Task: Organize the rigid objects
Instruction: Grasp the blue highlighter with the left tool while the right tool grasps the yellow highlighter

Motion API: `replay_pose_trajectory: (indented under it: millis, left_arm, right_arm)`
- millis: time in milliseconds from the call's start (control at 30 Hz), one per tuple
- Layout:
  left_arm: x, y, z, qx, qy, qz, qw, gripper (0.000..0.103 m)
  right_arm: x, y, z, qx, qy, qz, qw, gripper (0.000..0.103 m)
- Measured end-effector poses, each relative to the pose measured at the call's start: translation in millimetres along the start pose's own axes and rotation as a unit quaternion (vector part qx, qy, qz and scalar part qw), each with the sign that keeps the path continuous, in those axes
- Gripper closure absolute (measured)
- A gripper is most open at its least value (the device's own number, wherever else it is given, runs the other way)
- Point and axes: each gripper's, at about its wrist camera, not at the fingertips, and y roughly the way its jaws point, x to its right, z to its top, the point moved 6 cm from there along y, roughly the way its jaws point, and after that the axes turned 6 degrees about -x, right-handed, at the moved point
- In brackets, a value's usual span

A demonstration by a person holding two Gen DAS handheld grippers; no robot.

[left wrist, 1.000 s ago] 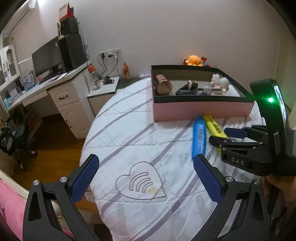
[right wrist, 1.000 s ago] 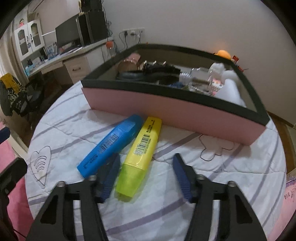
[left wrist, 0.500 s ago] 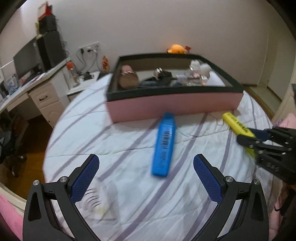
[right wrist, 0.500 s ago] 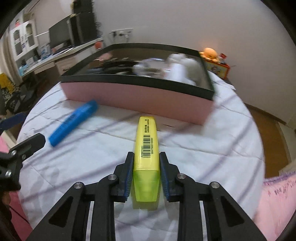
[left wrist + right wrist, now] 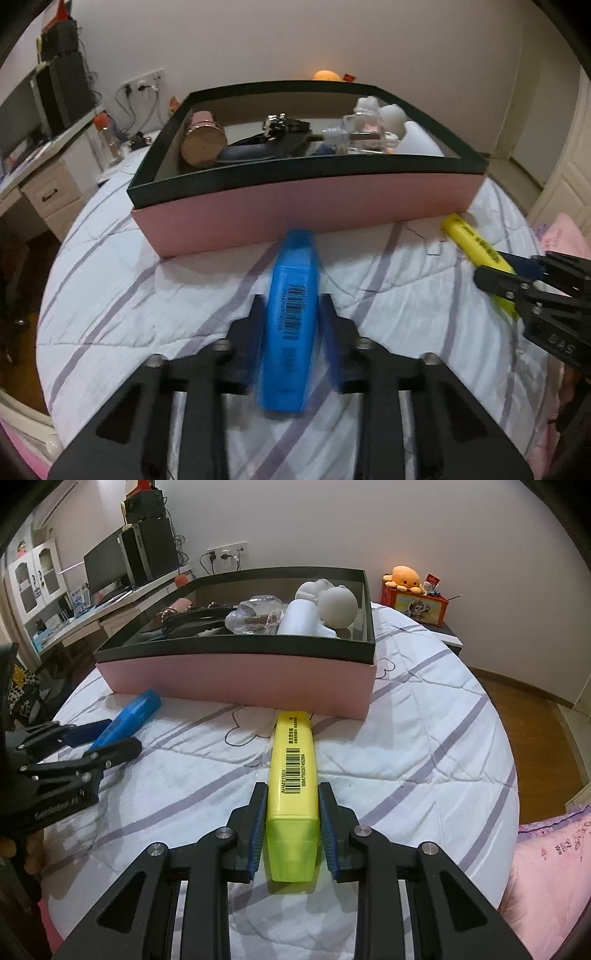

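A blue highlighter [image 5: 293, 325] lies on the white striped quilt, its far end at the pink wall of the black-rimmed box [image 5: 295, 210]. My left gripper [image 5: 291, 310] straddles the highlighter's near half. Its jaws are closing and the blue pads touch both sides. A yellow highlighter [image 5: 293, 771] points at the same box [image 5: 240, 679]. My right gripper [image 5: 291, 797] is shut on the highlighter's translucent cap end. Each wrist view shows the other gripper off to the side: the right gripper [image 5: 506, 269] on the yellow highlighter [image 5: 469, 236], the left gripper [image 5: 99, 738] on the blue highlighter [image 5: 129, 720].
The box holds a pink cylinder [image 5: 203, 140], dark items, a glass bottle [image 5: 258, 616] and white figures [image 5: 332, 605]. A desk with a monitor [image 5: 107, 568] stands far left. An orange plush [image 5: 404, 578] sits on a nightstand. A pink pillow [image 5: 546, 867] lies right.
My left gripper came forward over the blue highlighter and its wide jaws closed onto it. My right gripper shut on the yellow highlighter and moved it to the right, away from the blue one.
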Motion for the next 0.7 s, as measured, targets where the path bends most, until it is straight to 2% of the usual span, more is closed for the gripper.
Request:
replay_pose_trajectory:
  millis: [100, 233, 333, 433, 533, 600, 700]
  left_arm:
    - [1, -3, -5, -0.002, 0.002, 0.003, 1.0000, 0.077]
    - [-2, -13, -16, -0.009, -0.017, 0.009, 0.9998, 0.076]
    - [-1, -20, -27, -0.014, -0.019, 0.013, 0.9996, 0.076]
    - [0, -29, -41, -0.018, -0.019, 0.022, 0.9994, 0.076]
    - [1, -33, -49, -0.014, -0.013, 0.029, 0.9994, 0.076]
    - [-1, -33, -51, -0.010, -0.017, 0.027, 0.9994, 0.075]
    - [0, -30, -49, -0.003, -0.017, 0.033, 0.9993, 0.069]
  right_arm:
    - [2, 2, 2, 0.003, 0.008, 0.004, 1.000, 0.074]
    - [0, 4, 5, 0.004, 0.015, 0.004, 1.000, 0.065]
    - [-5, 9, 9, 0.004, 0.003, -0.009, 1.000, 0.057]
    - [-8, 12, 10, 0.005, -0.004, -0.020, 1.000, 0.055]
    - [-9, 11, 7, 0.009, -0.012, -0.026, 1.000, 0.055]
    - [-9, 9, 5, 0.012, -0.015, -0.027, 0.999, 0.059]
    - [-9, 5, 0, 0.017, -0.018, -0.027, 0.999, 0.074]
